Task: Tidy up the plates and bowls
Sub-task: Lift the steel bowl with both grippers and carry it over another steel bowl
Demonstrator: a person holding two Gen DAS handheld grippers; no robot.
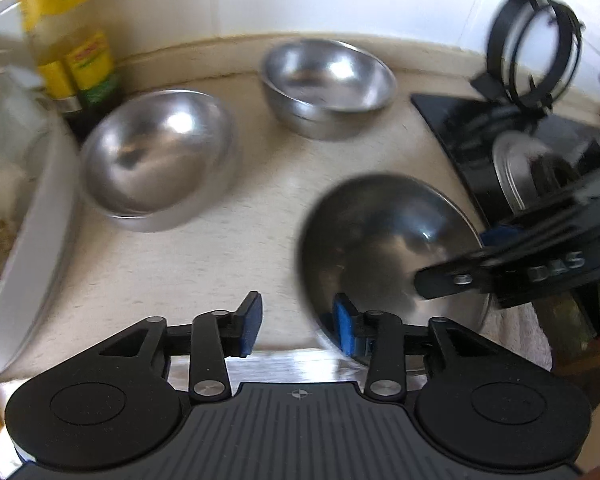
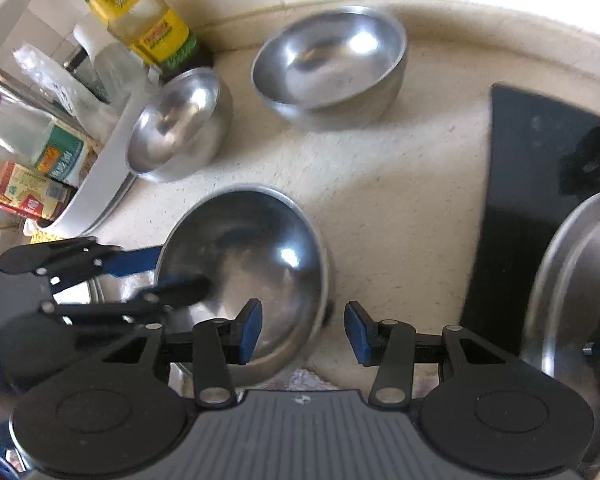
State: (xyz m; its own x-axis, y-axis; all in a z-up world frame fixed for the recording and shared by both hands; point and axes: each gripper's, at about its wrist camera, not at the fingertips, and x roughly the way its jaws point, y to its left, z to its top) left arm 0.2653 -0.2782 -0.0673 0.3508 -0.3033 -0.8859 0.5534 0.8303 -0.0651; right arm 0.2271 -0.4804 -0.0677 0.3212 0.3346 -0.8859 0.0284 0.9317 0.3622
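Three steel bowls stand on the beige counter. The near bowl [image 1: 384,248] [image 2: 244,264] is the largest. My left gripper [image 1: 298,326] [image 2: 156,272] is open, its jaws straddling this bowl's rim. My right gripper [image 2: 300,330] [image 1: 452,276] is open, its jaws straddling the opposite rim. A mid bowl [image 1: 156,156] [image 2: 178,124] sits to the left. A far bowl [image 1: 328,80] [image 2: 330,64] sits by the wall.
A white tray [image 1: 32,236] [image 2: 104,168] with bottles and packets lies at the left. An oil bottle [image 1: 56,20] [image 2: 136,12] stands behind it. A black stove top [image 1: 500,140] [image 2: 532,184] with a steel lid [image 2: 572,288] lies at the right.
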